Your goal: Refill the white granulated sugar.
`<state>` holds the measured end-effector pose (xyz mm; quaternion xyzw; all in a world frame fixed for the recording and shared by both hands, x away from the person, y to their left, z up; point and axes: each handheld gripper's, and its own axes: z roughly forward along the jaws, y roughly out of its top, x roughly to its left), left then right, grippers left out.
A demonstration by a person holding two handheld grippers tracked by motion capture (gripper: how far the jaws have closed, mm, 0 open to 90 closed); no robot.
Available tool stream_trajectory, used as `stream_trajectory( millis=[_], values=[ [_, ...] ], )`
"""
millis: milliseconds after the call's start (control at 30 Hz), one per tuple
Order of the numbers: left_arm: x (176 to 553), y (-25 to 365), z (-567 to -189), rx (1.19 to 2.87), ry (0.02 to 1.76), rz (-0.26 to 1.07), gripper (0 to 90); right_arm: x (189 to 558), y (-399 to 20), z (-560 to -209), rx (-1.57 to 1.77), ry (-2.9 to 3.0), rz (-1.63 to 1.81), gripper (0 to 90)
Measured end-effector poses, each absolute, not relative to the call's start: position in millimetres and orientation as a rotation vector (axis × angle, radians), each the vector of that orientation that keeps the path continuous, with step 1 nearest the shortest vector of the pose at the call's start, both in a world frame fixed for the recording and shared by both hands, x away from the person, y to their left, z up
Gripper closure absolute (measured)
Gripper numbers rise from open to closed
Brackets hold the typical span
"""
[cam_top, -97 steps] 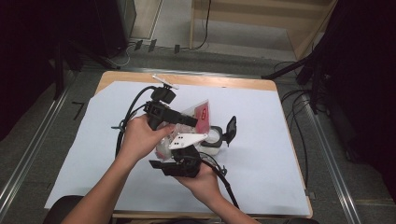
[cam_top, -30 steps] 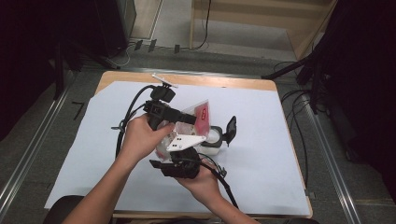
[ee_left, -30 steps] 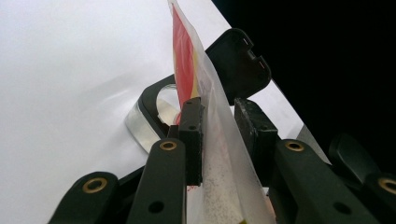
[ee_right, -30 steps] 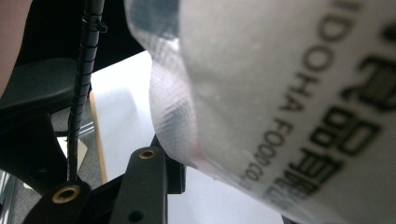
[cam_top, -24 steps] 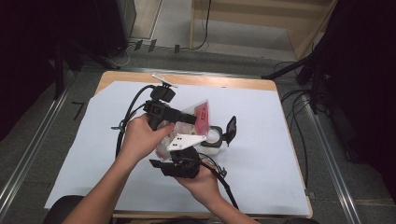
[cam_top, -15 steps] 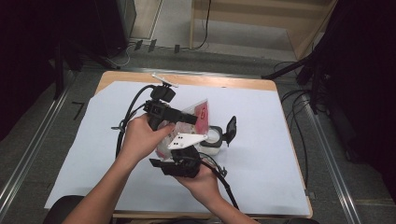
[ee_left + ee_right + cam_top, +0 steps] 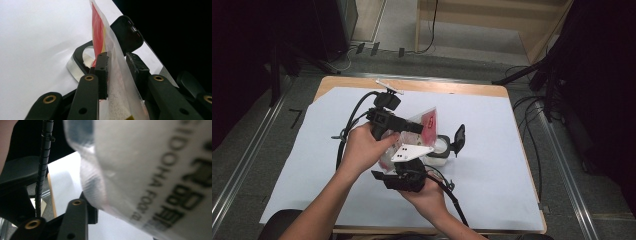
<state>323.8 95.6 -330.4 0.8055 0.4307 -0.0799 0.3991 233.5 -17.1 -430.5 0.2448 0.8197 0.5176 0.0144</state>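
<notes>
- While pinched mid-frame in the high view, raised over the white sheet (image 7: 522,165) and standing on edge: clear bag (image 7: 428,121) with a red label, pale grains inside.
- Left gripper (image 7: 117,65): clenched on the bag, jaws just now closing, pads pressing the film from both sides at the centre of the left gripper view.
- Right gripper (image 7: 404,162): below the bag at lower centre of the high view, jaws just now opening. One jaw against the printed film at the lower left of the right gripper view, the other hidden, so cannot tell whether grasping or released.
- Just right of the bag, on the sheet: white tub (image 7: 439,148), black lid (image 7: 459,138) flipped up at its right edge.
- Under the sheet: wooden table (image 7: 492,90).
</notes>
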Motion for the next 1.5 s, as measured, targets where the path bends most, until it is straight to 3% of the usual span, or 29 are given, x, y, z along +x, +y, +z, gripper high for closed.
stream_trajectory(
  millis=[133, 1500],
  values=[
    [323.3, 95.1, -330.1, 2.051, 1.087, -0.195, 73.9, 232.4, -16.5, -431.6, 0.764, 2.533, 1.586, 64.2],
    [323.1, 94.9, -328.5, 2.049, 1.091, -0.202, 72.2, 233.3, -16.9, -429.6, 0.786, 2.537, 1.596, 64.8]
  ],
)
